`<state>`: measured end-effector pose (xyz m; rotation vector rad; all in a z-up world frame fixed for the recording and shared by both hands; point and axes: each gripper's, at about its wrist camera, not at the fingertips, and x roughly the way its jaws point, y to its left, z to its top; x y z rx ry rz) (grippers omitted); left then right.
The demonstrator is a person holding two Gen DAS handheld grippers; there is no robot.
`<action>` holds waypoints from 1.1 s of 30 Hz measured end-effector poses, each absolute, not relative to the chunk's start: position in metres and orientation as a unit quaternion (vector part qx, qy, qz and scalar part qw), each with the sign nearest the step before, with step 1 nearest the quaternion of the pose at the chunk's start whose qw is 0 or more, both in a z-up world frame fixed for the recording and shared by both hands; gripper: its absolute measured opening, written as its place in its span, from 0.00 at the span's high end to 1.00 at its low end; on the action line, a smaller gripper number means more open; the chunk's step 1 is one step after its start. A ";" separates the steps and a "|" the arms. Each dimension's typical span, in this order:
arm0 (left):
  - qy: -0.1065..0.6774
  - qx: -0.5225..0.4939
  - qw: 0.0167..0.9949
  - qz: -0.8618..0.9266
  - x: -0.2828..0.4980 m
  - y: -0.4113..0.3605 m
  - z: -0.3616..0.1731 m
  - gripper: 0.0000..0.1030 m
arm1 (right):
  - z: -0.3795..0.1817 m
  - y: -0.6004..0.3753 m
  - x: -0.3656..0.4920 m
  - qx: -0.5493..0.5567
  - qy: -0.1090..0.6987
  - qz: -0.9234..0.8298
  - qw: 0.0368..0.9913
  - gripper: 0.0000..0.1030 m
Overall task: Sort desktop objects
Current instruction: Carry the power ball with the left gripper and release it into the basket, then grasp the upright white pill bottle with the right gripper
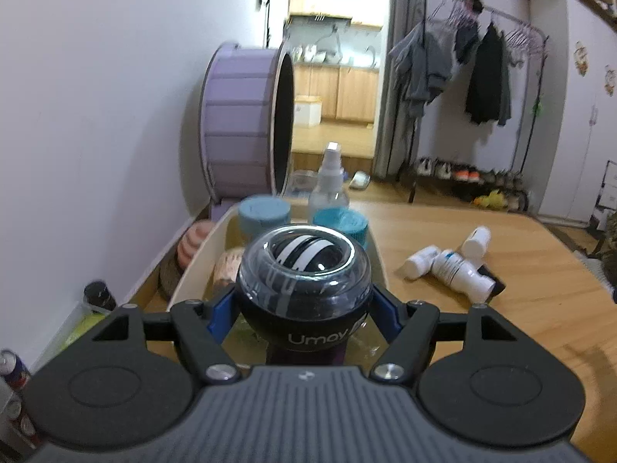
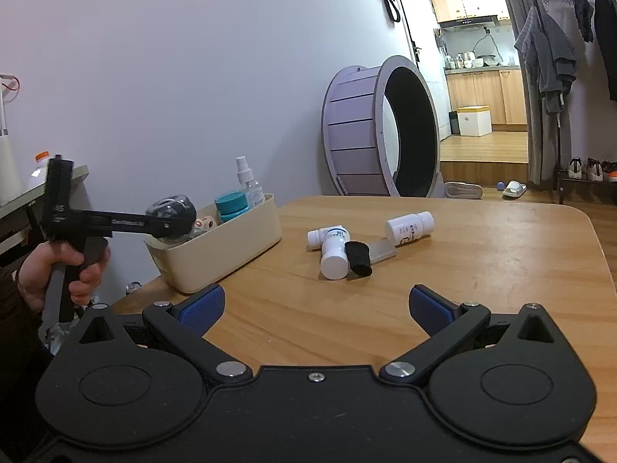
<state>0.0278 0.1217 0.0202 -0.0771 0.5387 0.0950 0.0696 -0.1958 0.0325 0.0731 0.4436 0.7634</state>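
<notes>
The gyro ball (image 1: 304, 285), black below with a clear dome and white-striped rotor, sits clamped between the blue pads of my left claw (image 1: 304, 308), which I hold over the near end of the cream bin (image 2: 246, 243). From my right wrist view I see that claw reaching in from the left, my left hand (image 2: 58, 270) wrapped round its handle, the ball above the bin's near corner.

Inside the bin stand a teal-capped jar (image 2: 230, 204) and a clear spray bottle (image 2: 248, 181) at the far end, with a pale blue roll (image 1: 264, 212) beside them and a pinkish patterned roll (image 1: 227, 266) nearer me. The bin stands along the desk's (image 2: 482, 270) left edge, close to the wall.

Out on the desk's middle lies a loose cluster: a white bottle (image 2: 334, 254) on its side with a smaller one (image 2: 316, 236) touching it, a black-capped clear tube (image 2: 370, 252) just beside them, and another white bottle (image 2: 409, 227) toward the far edge.

My right claw (image 2: 316, 308) hangs over the desk's near edge, its fingers spread wide with nothing between them, pointed at that cluster.

Beyond the far edge stands a lilac wheel (image 2: 362, 131) against the wall.
</notes>
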 end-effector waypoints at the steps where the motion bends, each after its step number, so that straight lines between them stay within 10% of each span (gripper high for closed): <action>1: 0.275 -0.040 0.959 0.050 0.031 0.122 0.019 0.30 | 0.032 -0.196 0.069 0.035 0.215 0.369 0.904 0.00; 24: 0.206 -0.046 0.974 -0.082 -0.012 0.075 0.024 0.24 | 0.039 -0.170 0.096 0.014 0.218 0.342 0.914 0.01; 33: 0.187 -0.071 0.974 -0.110 -0.008 0.080 0.022 0.61 | 0.026 -0.122 0.131 -0.043 0.251 0.365 0.895 0.39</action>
